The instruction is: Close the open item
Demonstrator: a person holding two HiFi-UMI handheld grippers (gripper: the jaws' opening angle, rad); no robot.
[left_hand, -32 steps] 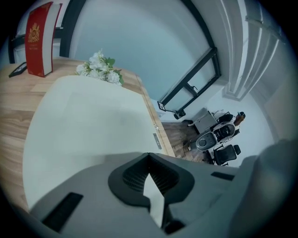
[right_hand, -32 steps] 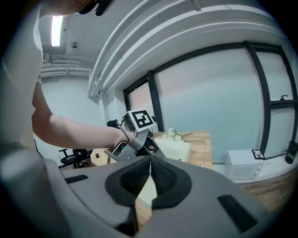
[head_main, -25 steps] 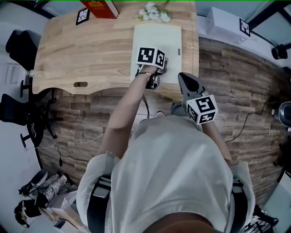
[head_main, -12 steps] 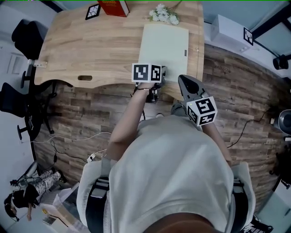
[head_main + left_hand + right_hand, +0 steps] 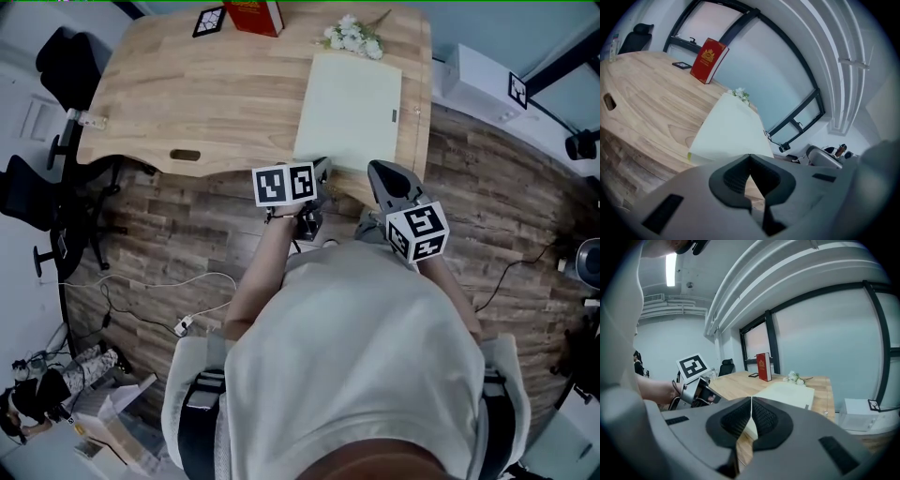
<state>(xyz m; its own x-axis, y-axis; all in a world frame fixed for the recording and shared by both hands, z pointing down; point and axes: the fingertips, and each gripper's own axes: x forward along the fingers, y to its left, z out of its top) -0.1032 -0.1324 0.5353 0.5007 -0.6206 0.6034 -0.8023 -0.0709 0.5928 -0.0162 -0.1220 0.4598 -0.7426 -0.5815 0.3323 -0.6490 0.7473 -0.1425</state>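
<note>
Jaws of the left gripper are pressed together with nothing between them, and those of the right gripper are likewise shut and empty. From the head view, the left gripper points at the near left corner of the pale folder, just beside it; whether it touches cannot be told. The right gripper hangs over the near edge of the desk, close to the folder's near right corner.

The folder lies flat and closed on the right part of the wooden desk, its long side running from near to far, with a small clasp on its right edge. In the left gripper view the folder shows some thickness and a yellow-green patch at its near left corner.

At the far end of the folder lies a bunch of white flowers. To the left of them a red book stands upright at the far edge, with a marker card flat on the desk beside it. A black chair stands at the desk's left end, and a white box sits on the floor to the right.
</note>
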